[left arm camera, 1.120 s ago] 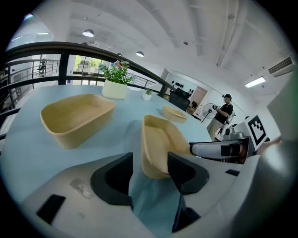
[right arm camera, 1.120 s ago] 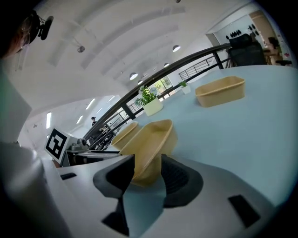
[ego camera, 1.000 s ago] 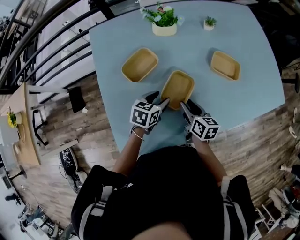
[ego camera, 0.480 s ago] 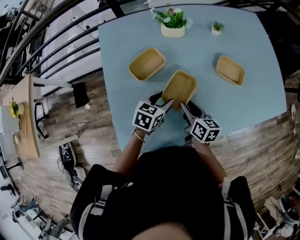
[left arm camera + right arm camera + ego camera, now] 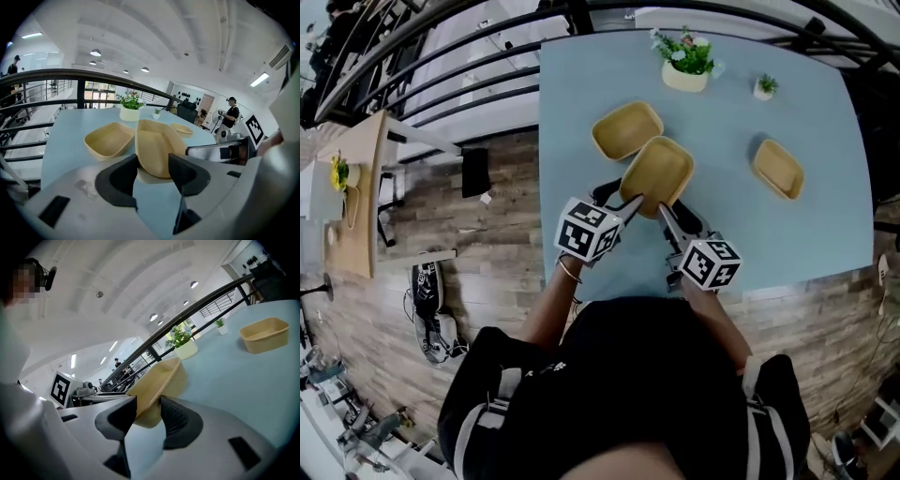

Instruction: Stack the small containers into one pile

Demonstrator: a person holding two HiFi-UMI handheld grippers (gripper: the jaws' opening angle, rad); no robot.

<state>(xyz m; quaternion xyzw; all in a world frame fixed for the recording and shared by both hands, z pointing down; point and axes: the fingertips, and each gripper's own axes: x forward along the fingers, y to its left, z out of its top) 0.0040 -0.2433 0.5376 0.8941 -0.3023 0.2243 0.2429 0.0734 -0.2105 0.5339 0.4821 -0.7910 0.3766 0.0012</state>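
Three shallow tan containers are in view on the light blue table [image 5: 581,112]. My left gripper [image 5: 630,201] and right gripper [image 5: 664,210] are both shut on the near rim of the middle container [image 5: 656,172], which is held tilted above the table. Its far edge reaches the left container [image 5: 624,129], which rests on the table. In the left gripper view the held container [image 5: 157,146] sits between the jaws of the left gripper [image 5: 152,171], beside the left container [image 5: 109,139]. The right gripper [image 5: 148,411] pinches the held container's [image 5: 161,380] wall. The third container [image 5: 779,169] lies apart at the right.
A potted plant [image 5: 684,69] and a tiny plant pot [image 5: 763,87] stand at the table's far edge. A black railing [image 5: 459,84] runs along the table's left side. The person's body fills the near side by the table's front edge.
Both grippers have carried the middle container up and to the far left, so it now meets the left container. The head view has shifted as well.
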